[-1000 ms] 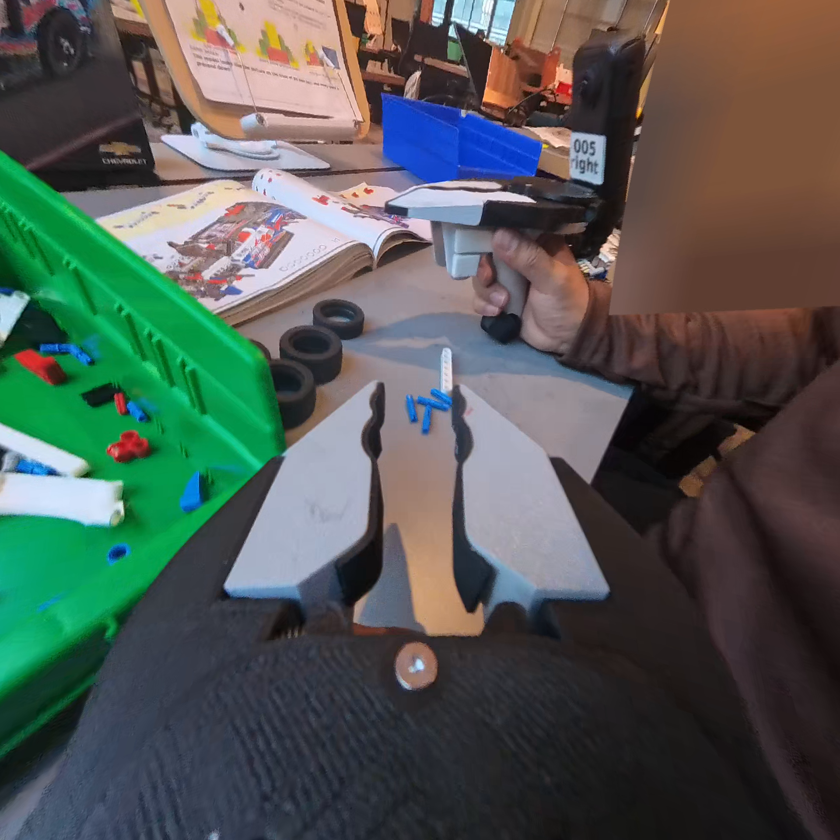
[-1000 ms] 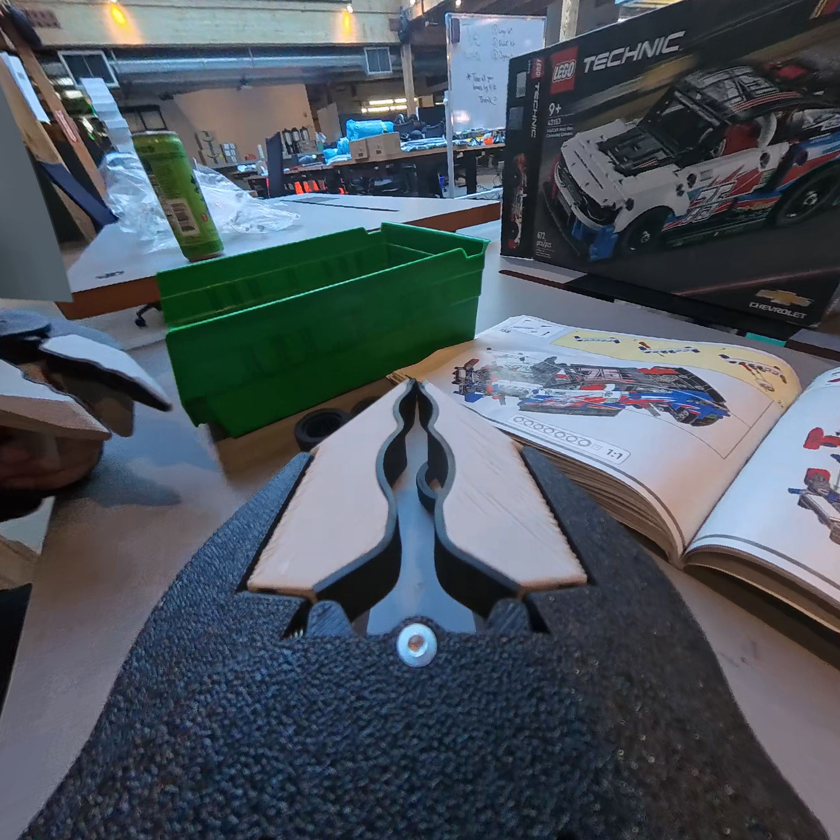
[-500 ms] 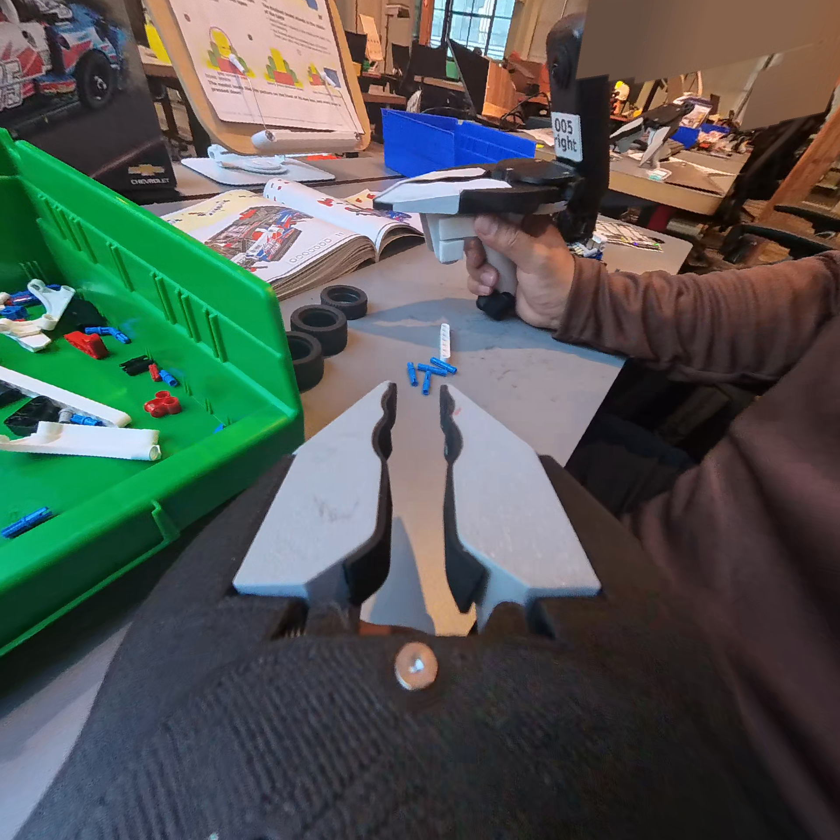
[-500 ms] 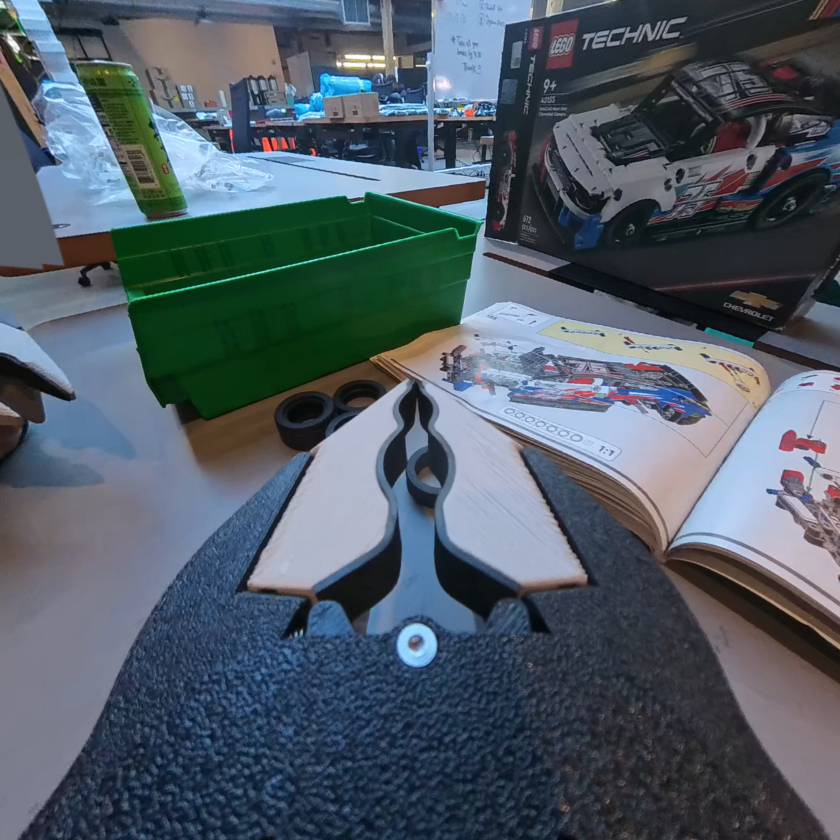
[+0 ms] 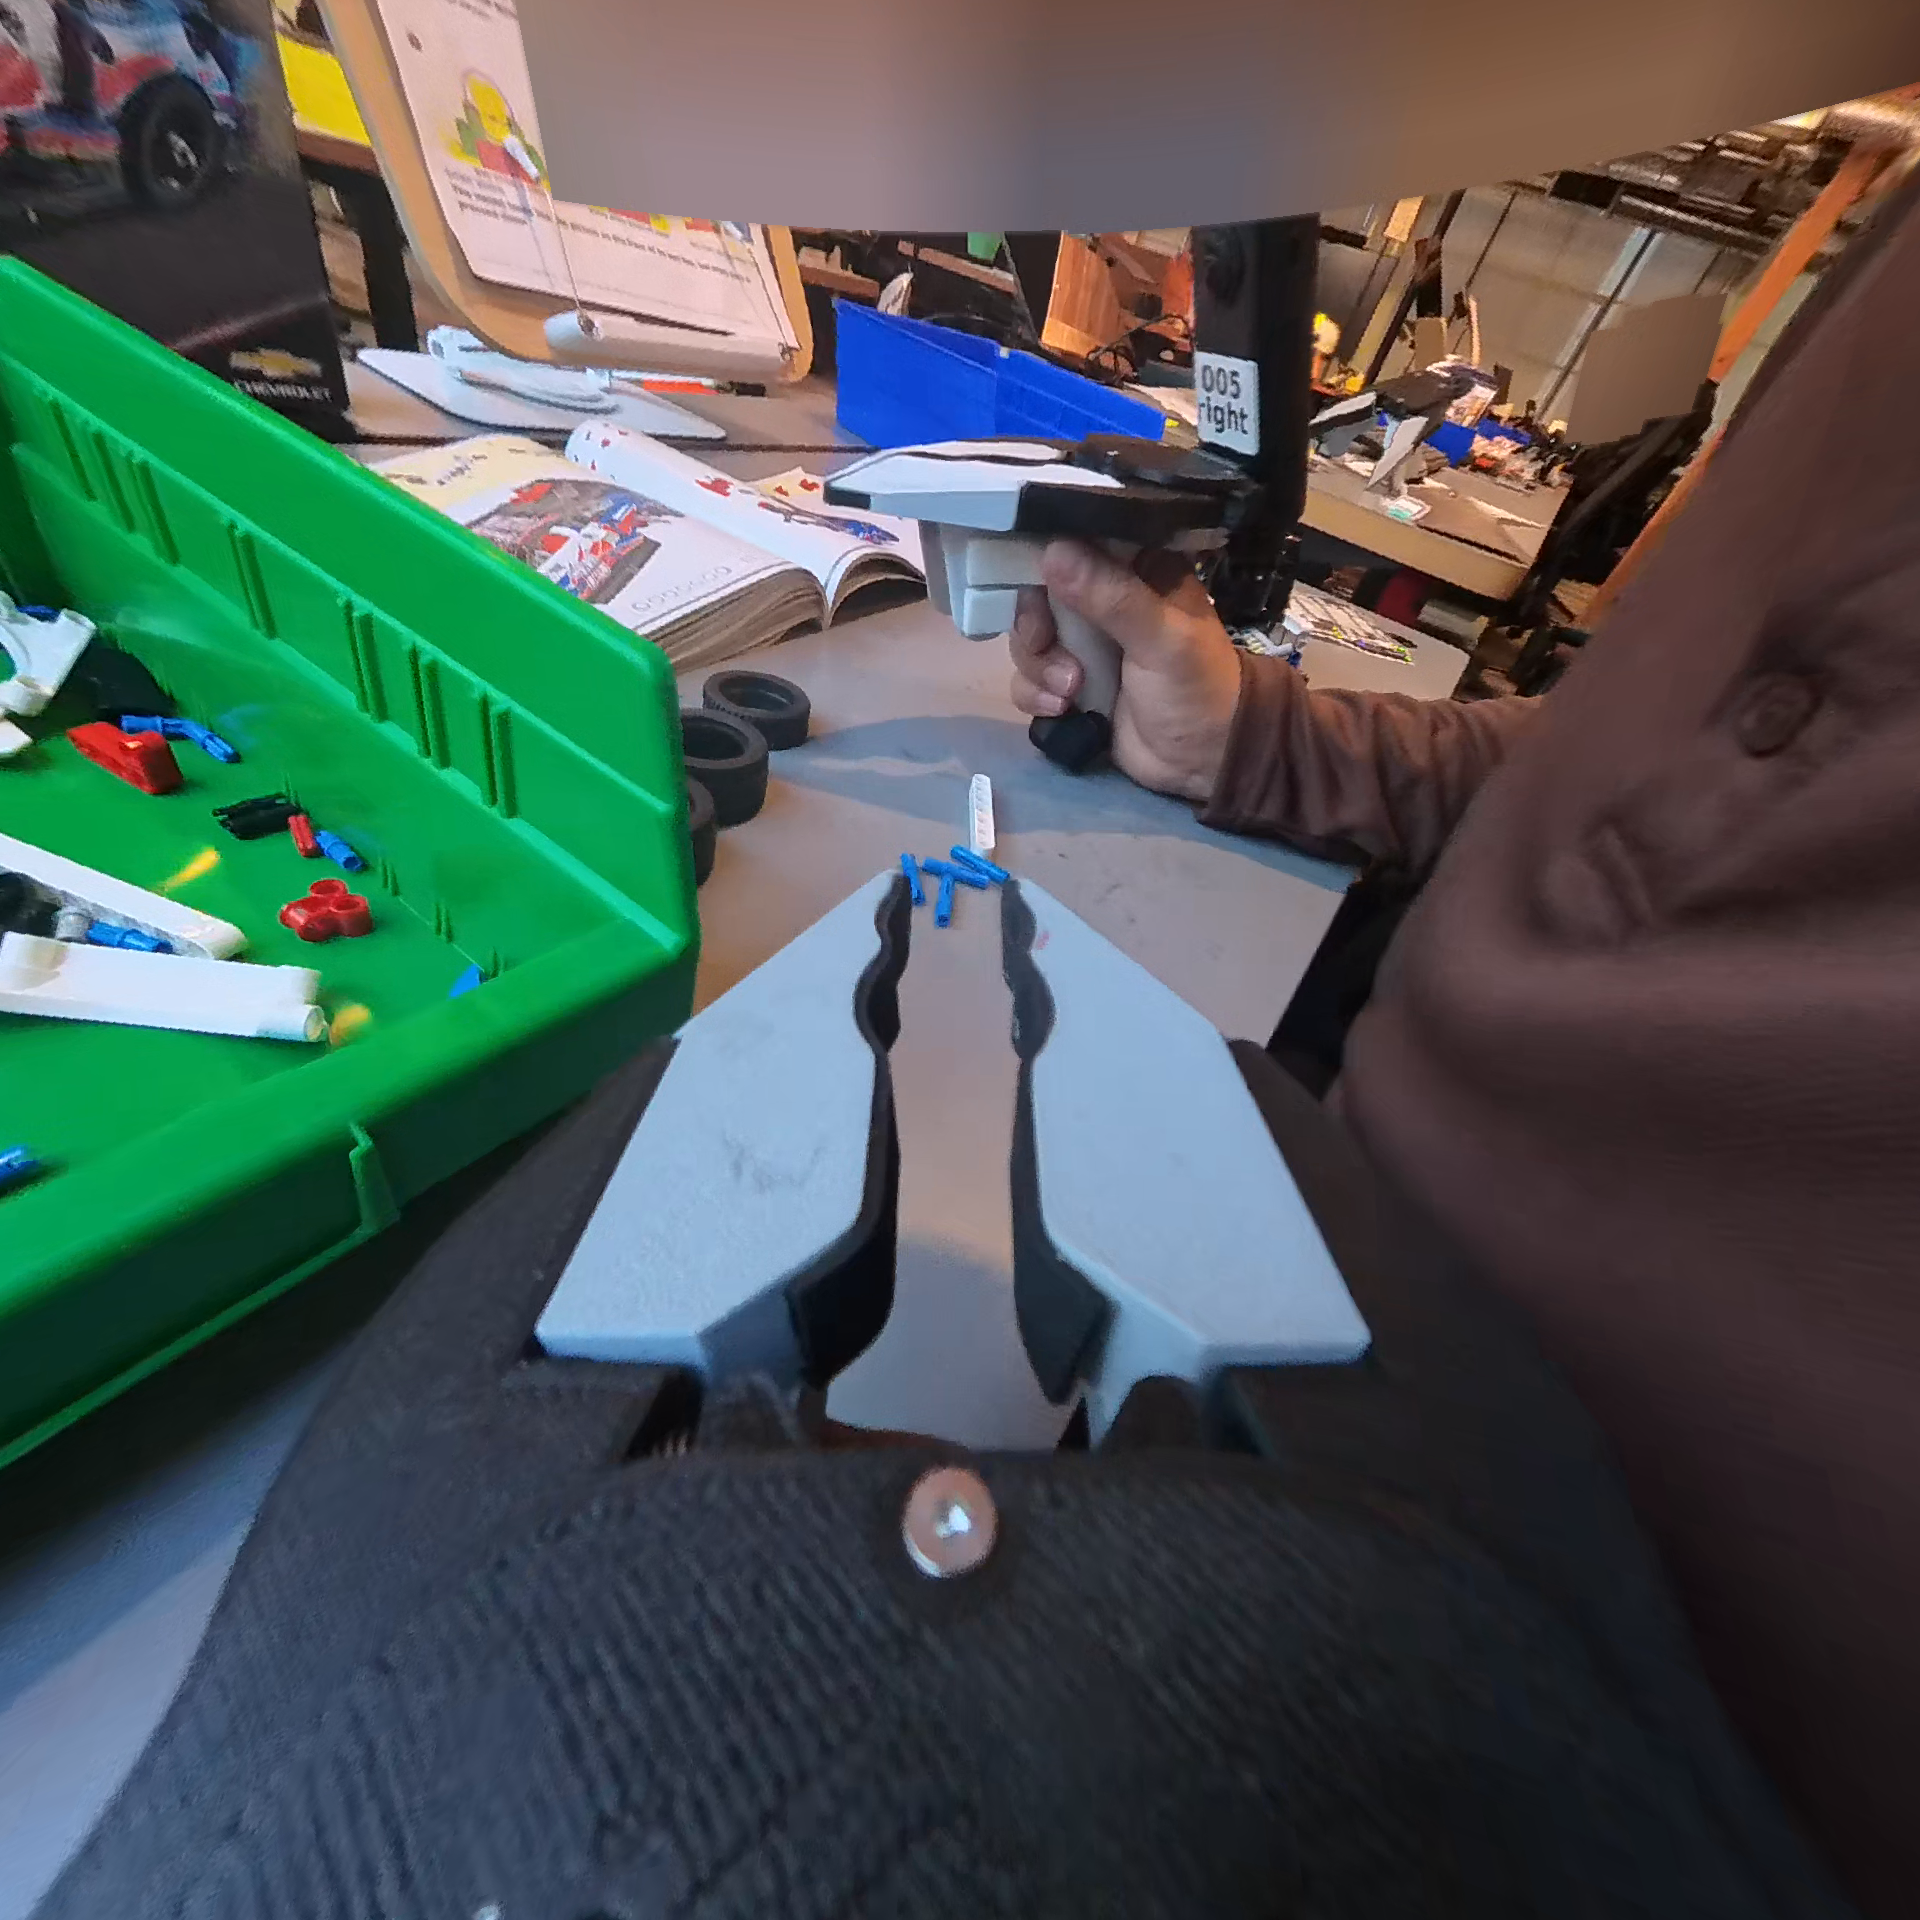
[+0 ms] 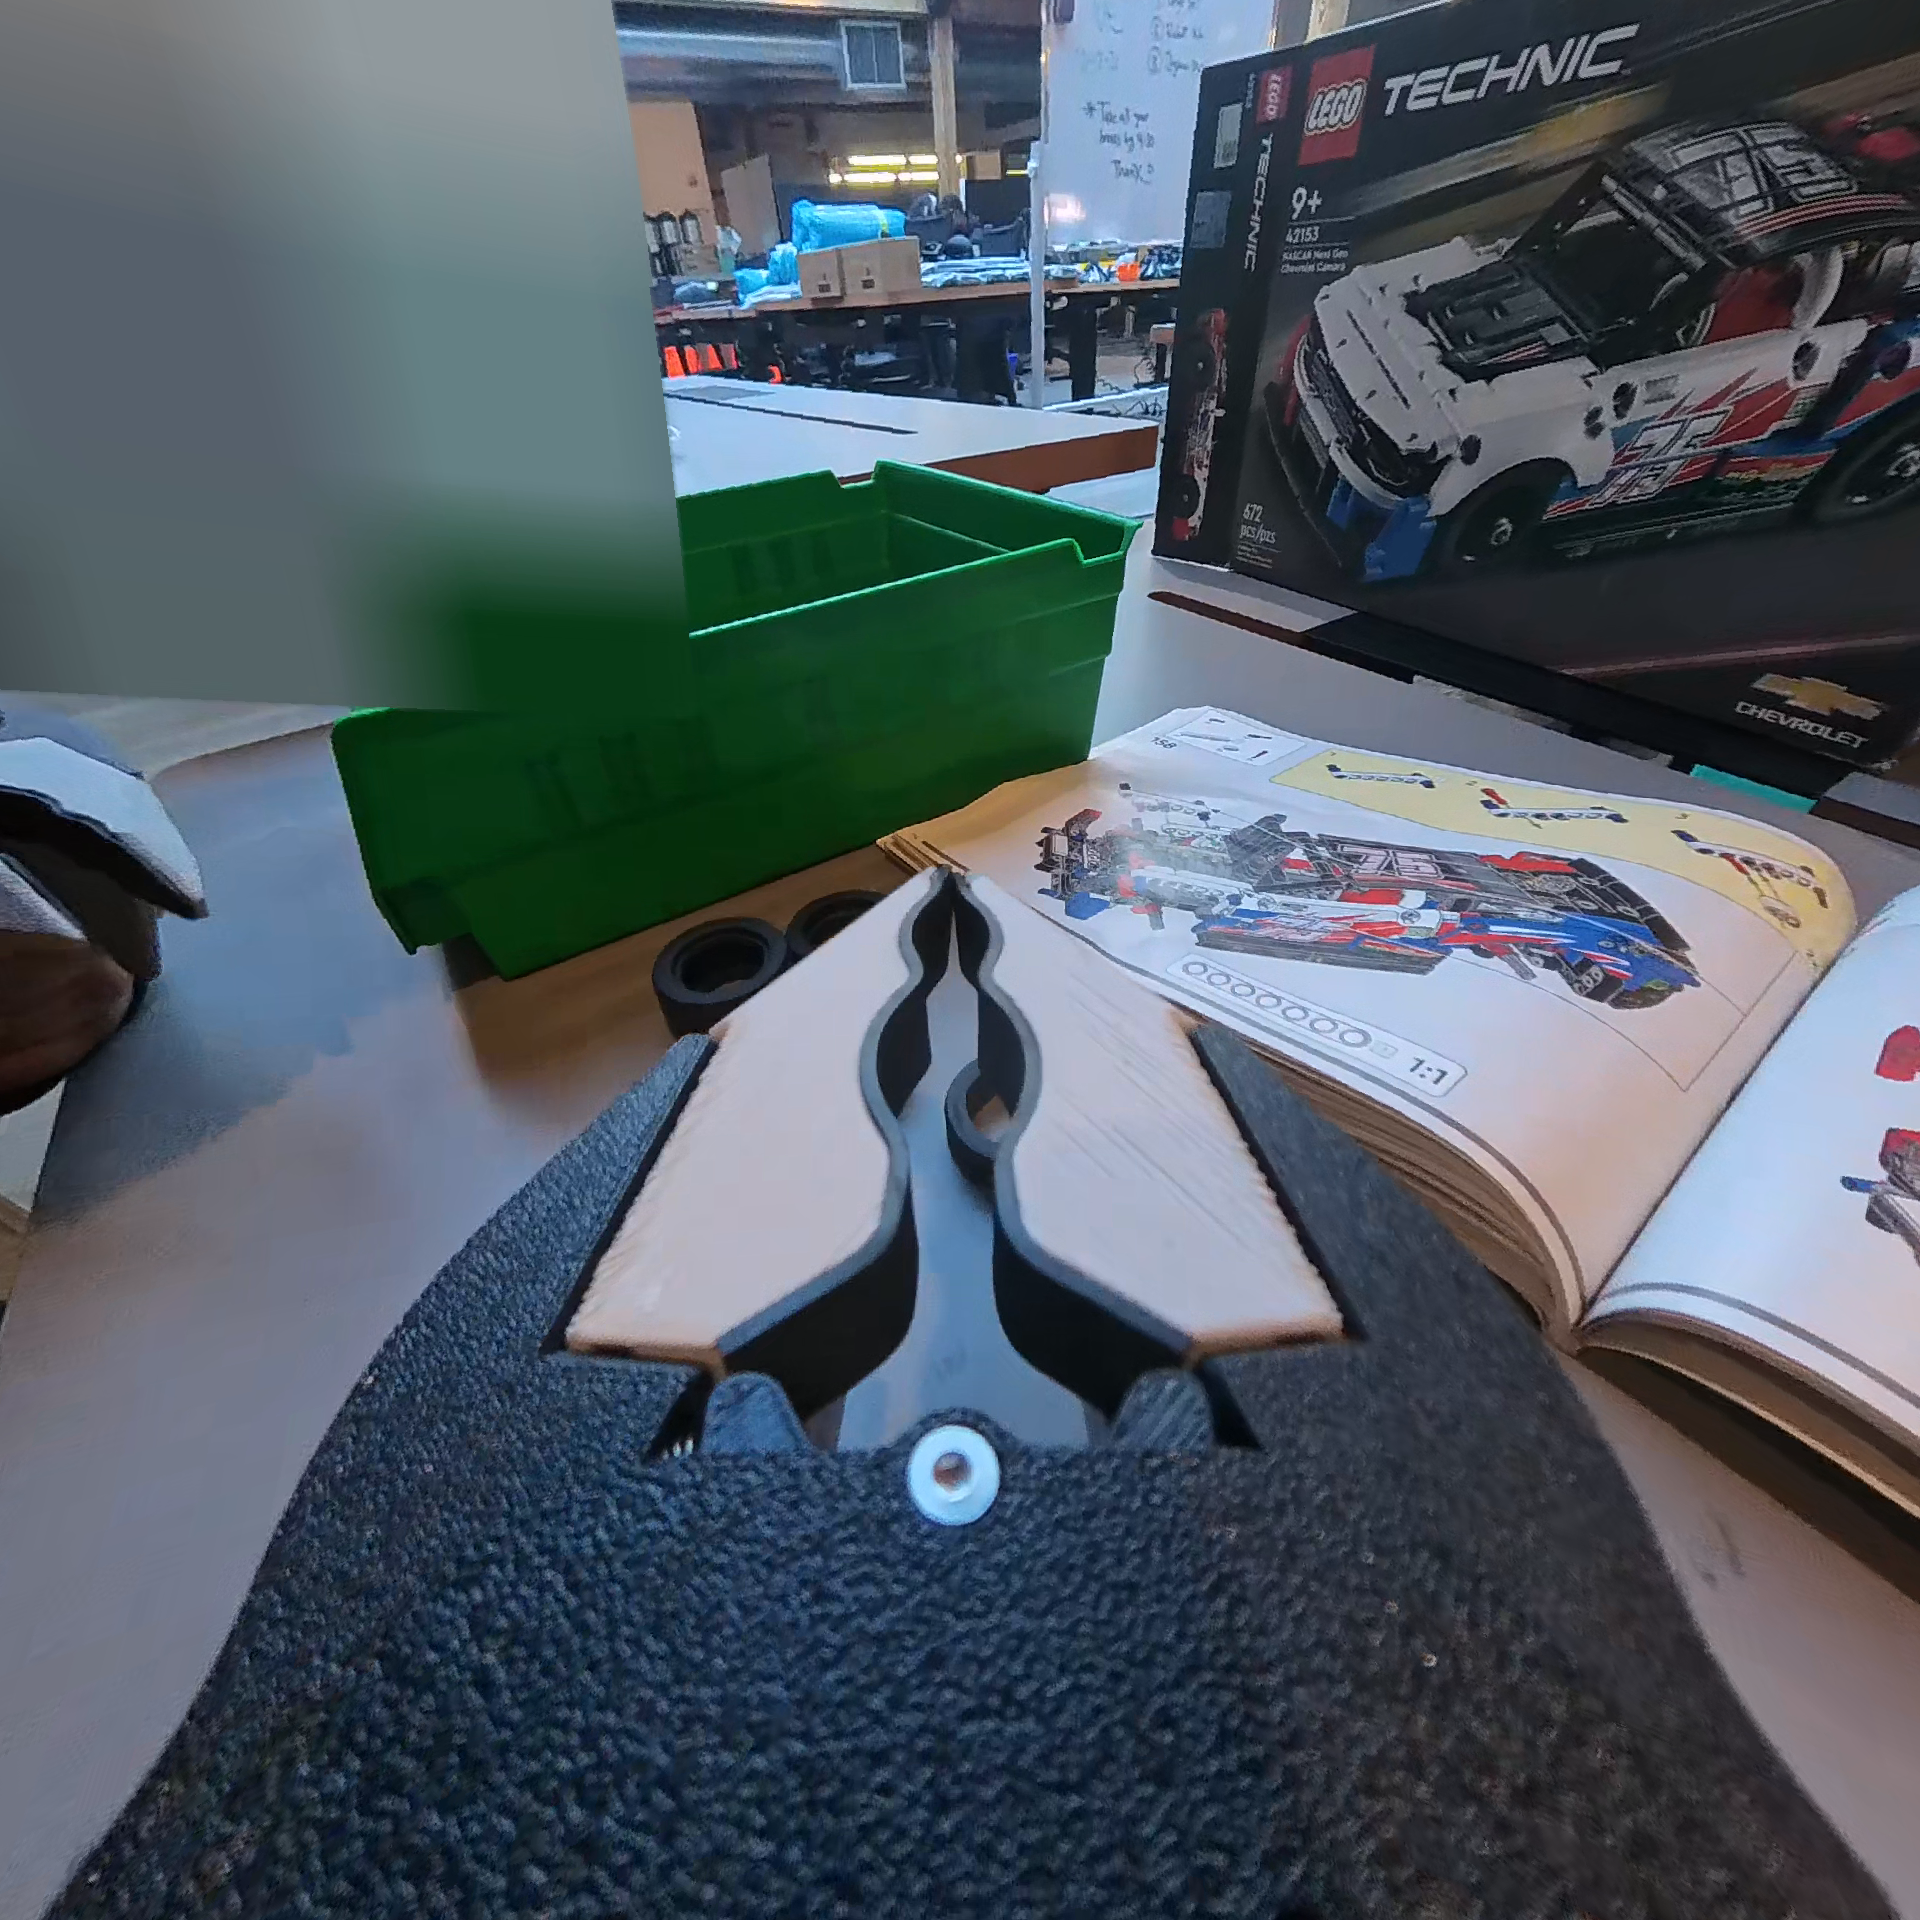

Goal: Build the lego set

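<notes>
My left gripper [image 5: 954, 891] is open with a narrow gap and empty, low over the grey table. Several small blue pins [image 5: 951, 878] lie just beyond its tips, and a white beam [image 5: 981, 810] lies behind them. My right gripper [image 6: 951, 885] has its tips together above the table; a hand holds it farther back in the left wrist view [image 5: 862, 488]. A small black ring shape [image 6: 971, 1127] sits in the gap behind its tips; I cannot tell whether it is gripped. Black tyres [image 5: 727, 753] lie by the green bin [image 5: 416, 665].
The green bin holds loose white, red, blue and black parts [image 5: 322, 914]; it also shows in the right wrist view [image 6: 727, 790], with tyres [image 6: 722, 966] in front. An open instruction book [image 6: 1351, 935] and the set's box [image 6: 1558, 364] are on the right. A blue bin [image 5: 966, 384] stands behind. There is about 20 cm between the tips of the two grippers.
The left gripper drew back from the green bin, and the blue pins now sit right at its tips. The right gripper stays shut and has shifted only a little.
</notes>
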Available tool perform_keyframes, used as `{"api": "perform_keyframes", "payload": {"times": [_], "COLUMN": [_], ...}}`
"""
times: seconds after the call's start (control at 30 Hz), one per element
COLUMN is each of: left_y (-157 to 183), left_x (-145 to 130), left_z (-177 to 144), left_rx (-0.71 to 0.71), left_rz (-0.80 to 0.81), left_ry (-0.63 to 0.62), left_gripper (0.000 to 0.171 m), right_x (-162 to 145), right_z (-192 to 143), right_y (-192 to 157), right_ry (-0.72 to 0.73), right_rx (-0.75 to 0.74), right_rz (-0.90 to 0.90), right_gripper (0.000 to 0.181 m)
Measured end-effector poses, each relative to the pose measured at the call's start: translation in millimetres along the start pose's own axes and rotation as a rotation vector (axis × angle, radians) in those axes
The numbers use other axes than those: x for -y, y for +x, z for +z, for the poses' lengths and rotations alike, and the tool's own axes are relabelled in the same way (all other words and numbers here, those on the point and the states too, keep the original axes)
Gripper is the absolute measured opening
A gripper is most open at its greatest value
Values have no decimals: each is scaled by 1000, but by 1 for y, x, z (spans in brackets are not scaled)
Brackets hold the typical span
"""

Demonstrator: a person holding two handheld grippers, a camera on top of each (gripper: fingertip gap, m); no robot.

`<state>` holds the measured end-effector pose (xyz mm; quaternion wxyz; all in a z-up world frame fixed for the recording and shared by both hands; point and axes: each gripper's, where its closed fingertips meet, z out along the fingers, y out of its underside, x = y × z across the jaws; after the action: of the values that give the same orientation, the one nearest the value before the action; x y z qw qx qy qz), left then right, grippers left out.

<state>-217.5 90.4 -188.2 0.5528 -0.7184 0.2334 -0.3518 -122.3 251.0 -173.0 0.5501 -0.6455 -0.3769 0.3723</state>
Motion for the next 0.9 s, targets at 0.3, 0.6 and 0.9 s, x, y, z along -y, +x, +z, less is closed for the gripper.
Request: {"api": "perform_keyframes", "payload": {"times": [0.3, 0.6, 0.9], "left_y": [0, -8, -114], "left_x": [1, 6, 66], "left_z": [0, -2, -38], "left_rx": [-18, -44, 418], "left_rz": [-17, -136, -45], "left_ry": [7, 8, -115], "left_gripper": [15, 23, 24], "right_x": [-1, -1, 0], "right_z": [4, 6, 4], "right_y": [1, 2, 2], "right_ry": [-10, -13, 0], "right_rx": [-9, -21, -24], "right_rz": [-7, -13, -18], "right_gripper": [0, 0, 0]}}
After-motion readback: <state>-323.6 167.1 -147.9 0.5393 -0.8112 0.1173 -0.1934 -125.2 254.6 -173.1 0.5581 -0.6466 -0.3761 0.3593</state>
